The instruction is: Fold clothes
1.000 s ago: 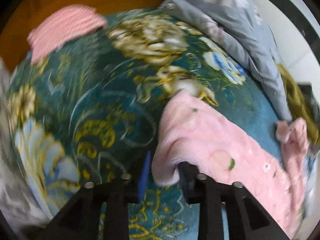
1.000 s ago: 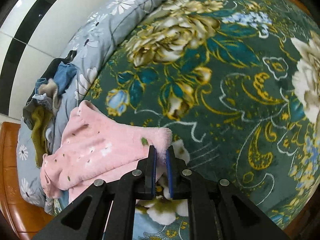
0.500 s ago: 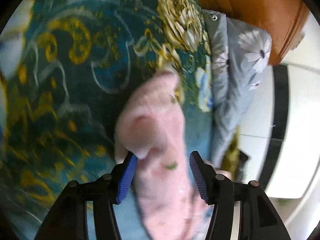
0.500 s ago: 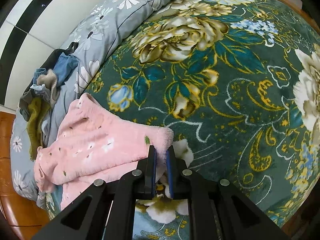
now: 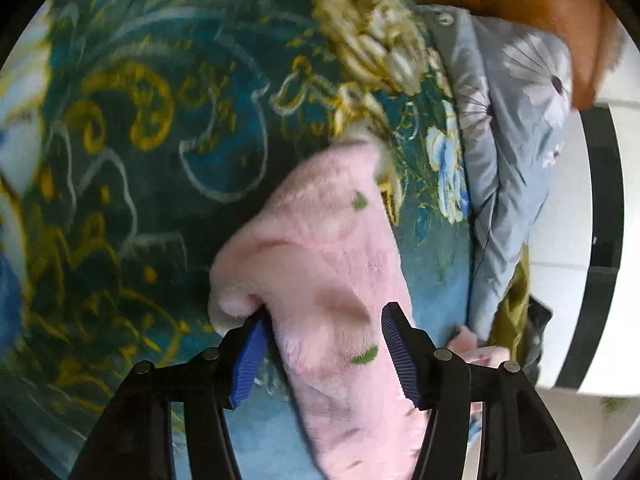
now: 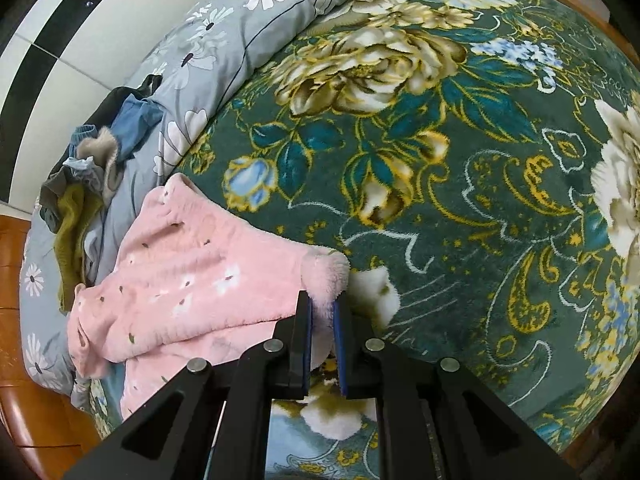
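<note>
My left gripper (image 5: 322,346) had swung and spread wide since a second ago, straddling the pink garment (image 5: 320,264). My right gripper (image 6: 322,312) stayed clenched on the garment's fluffy edge over the blanket (image 6: 460,168).

Left gripper (image 5: 322,334) spread wide; right gripper (image 6: 322,312) pinched nearly closed.
</note>
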Tool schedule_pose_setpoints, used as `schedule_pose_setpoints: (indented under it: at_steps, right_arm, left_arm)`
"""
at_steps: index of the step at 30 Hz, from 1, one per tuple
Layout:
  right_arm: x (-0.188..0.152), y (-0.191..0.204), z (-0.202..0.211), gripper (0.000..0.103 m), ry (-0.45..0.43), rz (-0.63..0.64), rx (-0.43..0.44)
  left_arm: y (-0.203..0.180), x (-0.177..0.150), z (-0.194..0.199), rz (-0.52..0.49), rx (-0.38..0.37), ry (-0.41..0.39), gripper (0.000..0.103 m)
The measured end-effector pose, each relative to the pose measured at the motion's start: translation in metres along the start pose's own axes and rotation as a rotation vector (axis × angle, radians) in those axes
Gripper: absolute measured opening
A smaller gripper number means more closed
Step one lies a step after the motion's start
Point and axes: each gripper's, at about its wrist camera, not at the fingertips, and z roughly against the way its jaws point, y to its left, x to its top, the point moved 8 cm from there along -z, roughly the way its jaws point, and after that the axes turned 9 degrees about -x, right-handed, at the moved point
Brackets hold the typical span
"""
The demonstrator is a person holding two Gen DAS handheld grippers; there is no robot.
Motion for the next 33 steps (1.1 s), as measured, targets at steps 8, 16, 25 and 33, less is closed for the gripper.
schedule_pose_setpoints:
  at_steps: [8, 16, 25, 33]
  right_arm:
    - [-0.002, 0.002, -0.004, 0.010, 0.012, -0.021, 0.013]
    - [0.018, 0.018, 0.028, 0.010, -0.059, -0.046, 0.118]
    - [-0.001, -0.012, 0.013, 0.009, -0.049, -0.004, 0.066]
    - [-0.010, -0.027, -0.005, 0.009, -0.014, -0.052, 0.049]
  left_arm:
    - [0.001, 0.032, 0.012, -0.032, 0.013, -0.053, 0.005]
    - [-0.148, 0.045, 0.066, -0.412, -0.191, -0.117, 0.004]
    - [-0.022, 0.050, 0.051, -0.361, 0.140, -0.085, 0.005]
    - [-0.001, 0.040, 0.055, -0.307, 0.150, -0.109, 0.005]
